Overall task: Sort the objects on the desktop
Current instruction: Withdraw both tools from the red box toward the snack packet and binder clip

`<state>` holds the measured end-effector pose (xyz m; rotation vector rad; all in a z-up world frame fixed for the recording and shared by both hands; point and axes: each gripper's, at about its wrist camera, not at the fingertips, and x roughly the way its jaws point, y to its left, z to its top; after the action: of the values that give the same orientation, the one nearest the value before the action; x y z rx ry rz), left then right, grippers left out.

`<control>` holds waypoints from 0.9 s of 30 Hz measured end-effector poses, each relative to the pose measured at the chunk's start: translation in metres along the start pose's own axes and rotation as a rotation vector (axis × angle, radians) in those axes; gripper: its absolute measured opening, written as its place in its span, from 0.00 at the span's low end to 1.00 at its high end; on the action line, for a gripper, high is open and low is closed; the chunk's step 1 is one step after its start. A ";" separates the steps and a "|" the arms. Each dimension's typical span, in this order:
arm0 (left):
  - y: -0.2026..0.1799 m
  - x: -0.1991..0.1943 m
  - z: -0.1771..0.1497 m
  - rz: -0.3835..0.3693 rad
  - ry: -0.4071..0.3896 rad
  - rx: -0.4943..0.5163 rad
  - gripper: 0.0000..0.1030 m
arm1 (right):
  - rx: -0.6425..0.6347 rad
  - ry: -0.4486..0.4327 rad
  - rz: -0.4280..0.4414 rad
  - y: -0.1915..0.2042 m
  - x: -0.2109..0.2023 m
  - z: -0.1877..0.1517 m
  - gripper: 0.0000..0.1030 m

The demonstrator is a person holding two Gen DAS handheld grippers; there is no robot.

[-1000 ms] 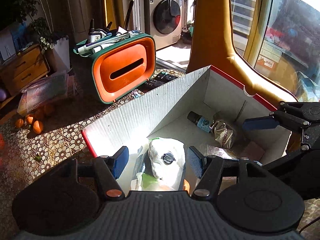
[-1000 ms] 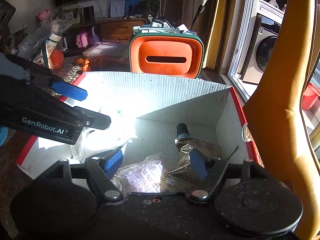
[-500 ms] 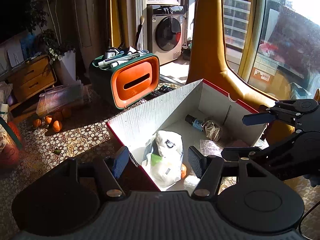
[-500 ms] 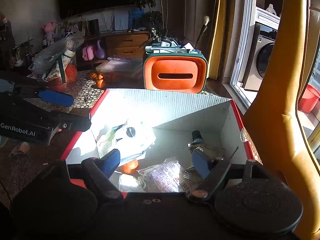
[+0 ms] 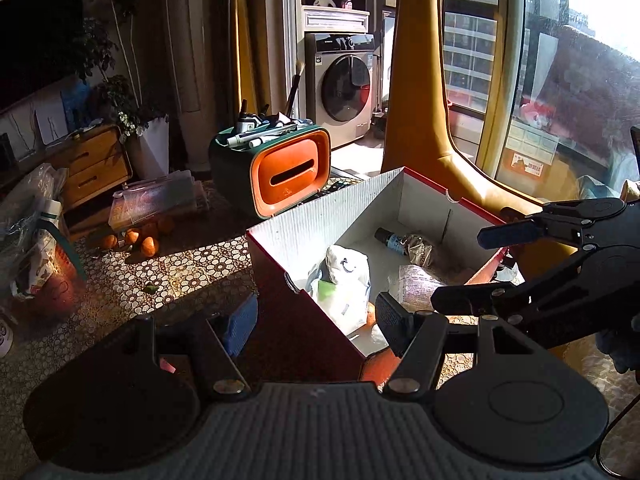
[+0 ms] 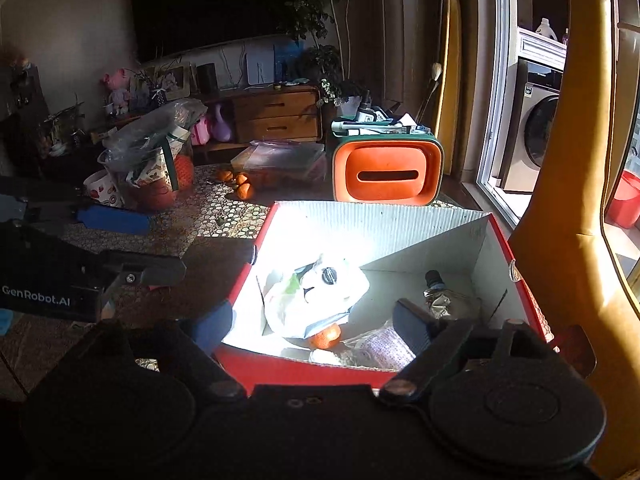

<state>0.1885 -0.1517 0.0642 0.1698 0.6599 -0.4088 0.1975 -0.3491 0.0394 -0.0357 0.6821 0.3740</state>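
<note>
A red cardboard box [image 5: 280, 236] [image 6: 360, 220] with white inner walls stands on the patterned tablecloth. Inside lie a white plastic bag [image 5: 344, 280] [image 6: 316, 296], a small dark bottle [image 5: 390, 238] [image 6: 434, 280], a crumpled foil pack [image 5: 420, 250], a printed packet [image 6: 384, 350] and an orange fruit [image 6: 326, 336]. My left gripper [image 5: 316, 322] hovers over the box's near left corner, its jaws opening with nothing between them. My right gripper [image 6: 312, 326] hangs above the near edge, its jaws also opening and empty. Each gripper shows in the other's view, the right one [image 5: 480, 266] and the left one [image 6: 140, 246].
Behind the box stands an orange and green holder [image 5: 288, 172] with pens on top. A few tangerines [image 5: 148, 246] and a clear plastic case [image 5: 156, 200] lie at the back left. Bags [image 6: 152, 160] crowd the left. A yellow chair [image 5: 420, 100] rises at the right.
Both grippers have drawn back and up out of the box, so the whole box and more tablecloth now show. The right jaws have spread wider.
</note>
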 end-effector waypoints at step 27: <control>0.074 -0.076 -0.123 0.103 -0.028 -0.212 1.00 | -0.015 -0.068 0.095 0.107 -0.010 -0.017 0.98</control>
<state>0.0972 -0.0260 0.0178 -0.0038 0.6594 -0.2395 0.1425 -0.2556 0.0416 -0.0052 0.6154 0.4695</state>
